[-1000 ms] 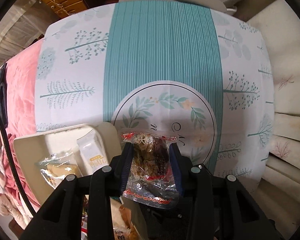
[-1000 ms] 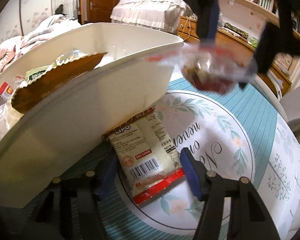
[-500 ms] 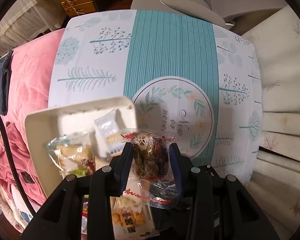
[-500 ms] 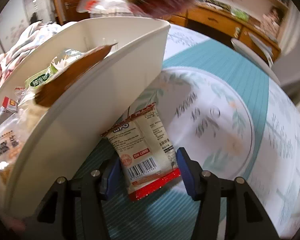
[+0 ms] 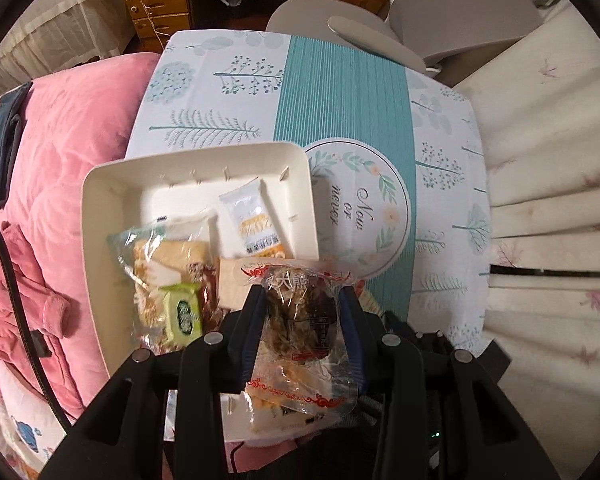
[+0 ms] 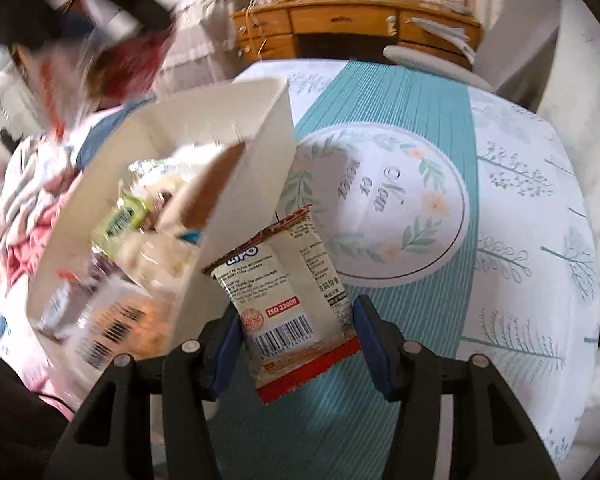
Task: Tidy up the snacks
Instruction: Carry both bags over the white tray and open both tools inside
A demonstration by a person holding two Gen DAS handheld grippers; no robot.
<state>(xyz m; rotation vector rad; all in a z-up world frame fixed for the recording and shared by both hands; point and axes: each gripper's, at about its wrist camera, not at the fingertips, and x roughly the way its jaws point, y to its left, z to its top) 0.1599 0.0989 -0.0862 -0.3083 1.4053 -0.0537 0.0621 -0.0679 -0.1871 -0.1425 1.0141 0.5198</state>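
Bedroom setting: a worktop under a white and teal leaf-print cloth, with pink bedding along its left edge and a wooden dresser beyond its far edge

1. Left claw: closed on a clear-wrapped dark snack with red trim. Both blue pads press the wrapper's sides. The packet hangs above the near right part of the tray.

2. Right claw: its blue pads stand at either side of a cream LIPO packet with a red bottom edge and a barcode. The left pad meets the packet's edge and the right pad sits against its other side, so the packet appears gripped. It stands upright, just right of the tray's right wall.

3. White tray: set toward the worktop's left edge, overhanging the bedding. Contents seen from the left wrist view: a small white and orange sachet toward the far right corner, a clear bag of pale biscuits at the middle, and a green-labelled packet toward the near side. Further packets lie at the near end, partly hidden by the left claw.

4. Right wrist view: the upper left is motion-blurred; the tray's contents there cannot be identified reliably
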